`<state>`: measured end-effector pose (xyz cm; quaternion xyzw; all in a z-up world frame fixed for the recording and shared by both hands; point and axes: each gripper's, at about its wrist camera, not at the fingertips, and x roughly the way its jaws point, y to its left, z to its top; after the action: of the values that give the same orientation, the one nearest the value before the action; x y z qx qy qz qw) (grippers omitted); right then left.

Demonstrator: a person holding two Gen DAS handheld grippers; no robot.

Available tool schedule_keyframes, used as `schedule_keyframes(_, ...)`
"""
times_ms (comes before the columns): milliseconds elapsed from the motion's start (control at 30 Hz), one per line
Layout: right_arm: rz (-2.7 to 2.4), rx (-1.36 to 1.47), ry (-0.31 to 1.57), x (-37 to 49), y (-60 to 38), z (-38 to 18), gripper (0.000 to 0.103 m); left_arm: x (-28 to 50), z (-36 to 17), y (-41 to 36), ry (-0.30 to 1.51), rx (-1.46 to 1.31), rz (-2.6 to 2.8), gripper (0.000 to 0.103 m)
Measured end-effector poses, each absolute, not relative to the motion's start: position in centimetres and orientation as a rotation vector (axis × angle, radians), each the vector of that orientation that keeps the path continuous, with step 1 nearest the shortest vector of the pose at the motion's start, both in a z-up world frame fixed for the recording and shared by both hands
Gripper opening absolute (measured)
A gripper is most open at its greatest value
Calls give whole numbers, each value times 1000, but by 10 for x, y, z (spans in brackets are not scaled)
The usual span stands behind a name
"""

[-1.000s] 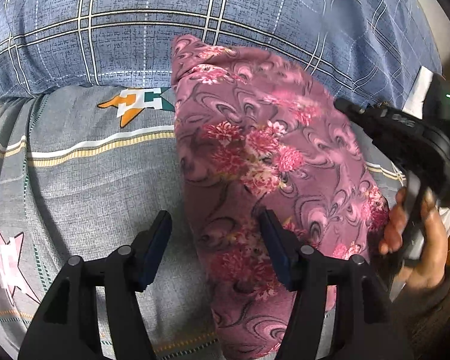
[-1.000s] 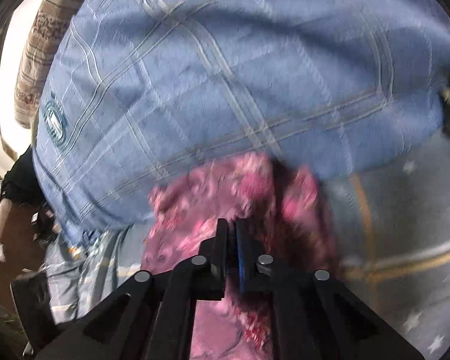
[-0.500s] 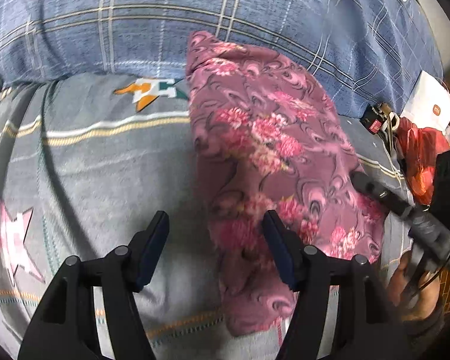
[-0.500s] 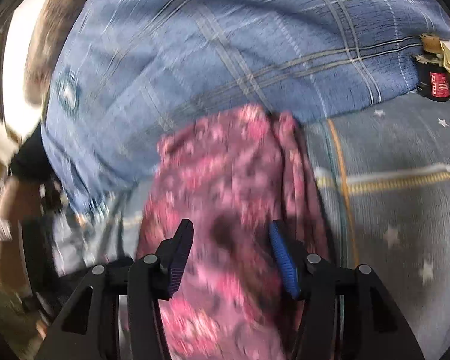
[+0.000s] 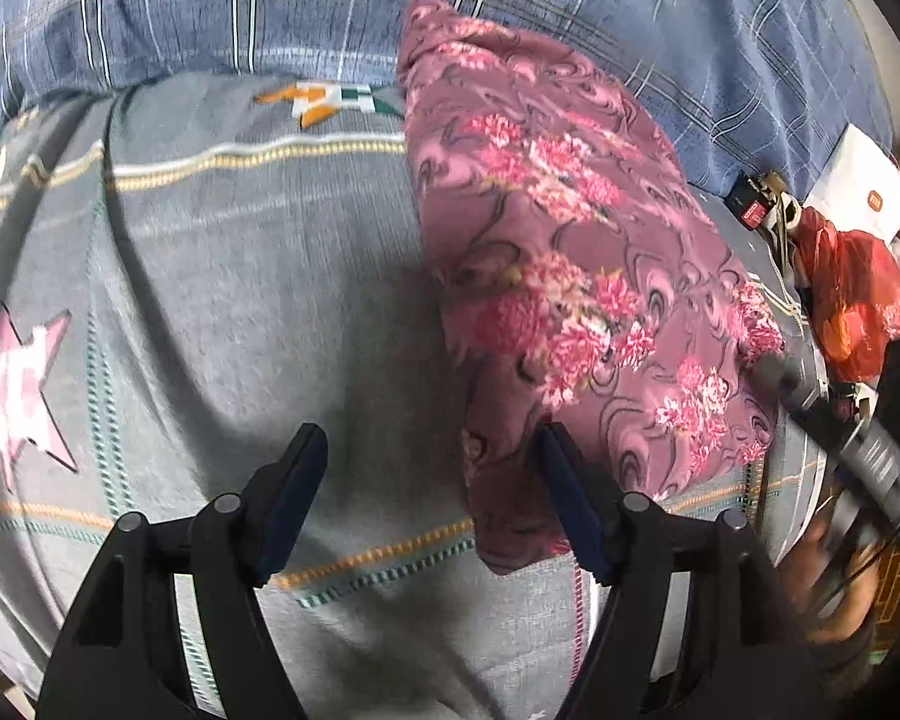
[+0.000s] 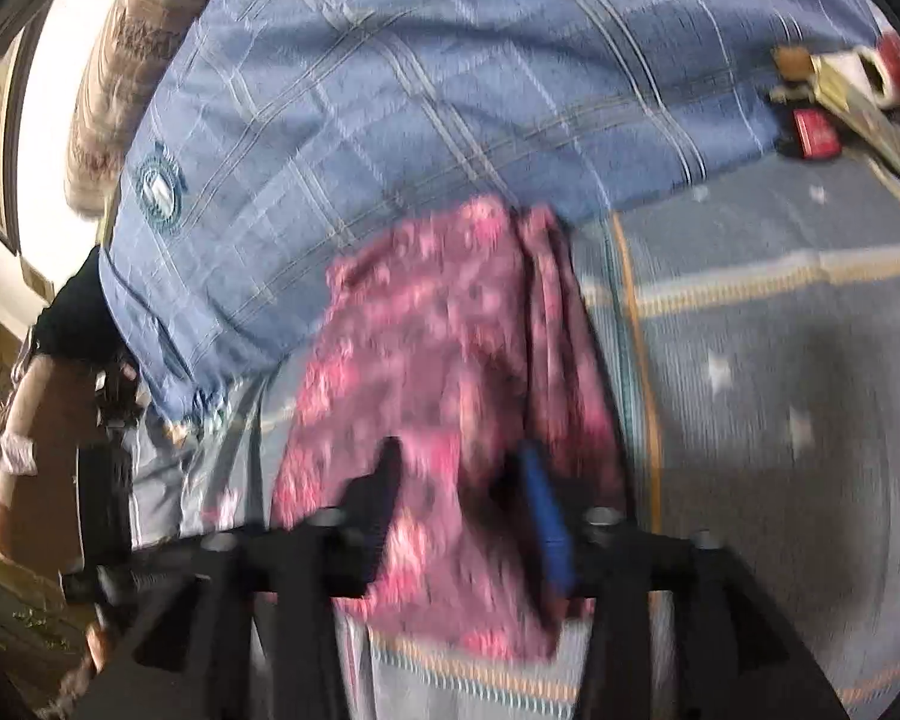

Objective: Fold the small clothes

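Observation:
A folded pink floral garment (image 5: 576, 264) lies on the grey patterned bedsheet (image 5: 240, 300), its far end against a blue plaid quilt (image 5: 330, 6). My left gripper (image 5: 429, 456) is open and empty, hovering over the garment's near left edge. My right gripper (image 6: 462, 480) is open and empty above the garment (image 6: 444, 372); this view is blurred. The right gripper also shows in the left wrist view (image 5: 840, 426) at the garment's right edge.
The blue plaid quilt (image 6: 420, 90) is piled along the back. A red plastic bag (image 5: 852, 294), a white box (image 5: 858, 192) and a small dark bottle (image 5: 756, 204) sit at the right. A red-labelled item (image 6: 816, 132) lies by the quilt.
My right gripper has opened, let go of the garment and pulled back to its right edge. The garment now lies folded flat. My left gripper stayed open and drew back a little.

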<state>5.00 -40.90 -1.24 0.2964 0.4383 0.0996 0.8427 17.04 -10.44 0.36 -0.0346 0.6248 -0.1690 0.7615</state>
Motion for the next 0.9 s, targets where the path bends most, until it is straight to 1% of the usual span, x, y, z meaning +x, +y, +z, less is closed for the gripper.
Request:
schedule_keyframes(33, 202, 596, 955, 48, -402, -16, 43, 169, 3, -106, 1363, -79, -365, 72)
schedule_keyframes(67, 200, 556, 980, 47, -394, -21, 31, 167, 5, -107, 1365, -82, -367, 72)
schedule_keyframes(100, 206, 502, 994, 46, -385, -23, 6, 165, 7, -108, 1365, -82, -374, 72)
schedule_keyframes(133, 210, 475, 997, 46, -381, -23, 4, 163, 9, -109, 1359, -77, -381, 72)
schedule_keyframes(267, 193, 478, 838, 36, -391, 13, 3, 161, 17, -111, 1339, -72, -387, 72)
schedule_keyframes(333, 174, 487, 805, 38, -400, 21, 3, 161, 11, -114, 1349, -76, -383, 73)
schedule_keyframes(400, 127, 454, 849, 47, -405, 8, 3, 160, 0, -118, 1377, -58, -386, 73)
schedule_keyframes(500, 73, 436, 990, 56, -406, -32, 5, 154, -6, -120, 1382, -16, -405, 73)
schedule_keyframes(533, 74, 449, 987, 56, -406, -35, 9, 154, -2, -119, 1378, -7, -417, 73)
schedule_keyframes(600, 72, 505, 962, 53, -411, -26, 21, 156, 9, -118, 1360, -23, -434, 73)
schedule_keyframes(667, 75, 561, 922, 56, -417, -13, 21, 161, 22, -119, 1317, -45, -441, 73)
schedule_keyframes(700, 86, 578, 888, 61, -418, -4, 24, 164, 27, -122, 1291, -38, -433, 73)
schedule_keyframes(733, 100, 585, 872, 67, -418, 0, 34, 167, 30, -126, 1271, -21, -418, 73)
schedule_keyframes(767, 115, 593, 859, 75, -416, 4, 39, 172, 30, -130, 1259, 1, -399, 73)
schedule_keyframes(800, 128, 601, 845, 87, -414, 7, 46, 177, 28, -135, 1261, 15, -386, 73)
schedule_keyframes(833, 135, 605, 844, 100, -410, 5, 48, 182, 25, -137, 1269, 19, -380, 73)
schedule_keyframes(900, 122, 612, 889, 122, -404, -6, 47, 186, 16, -140, 1294, 7, -375, 73)
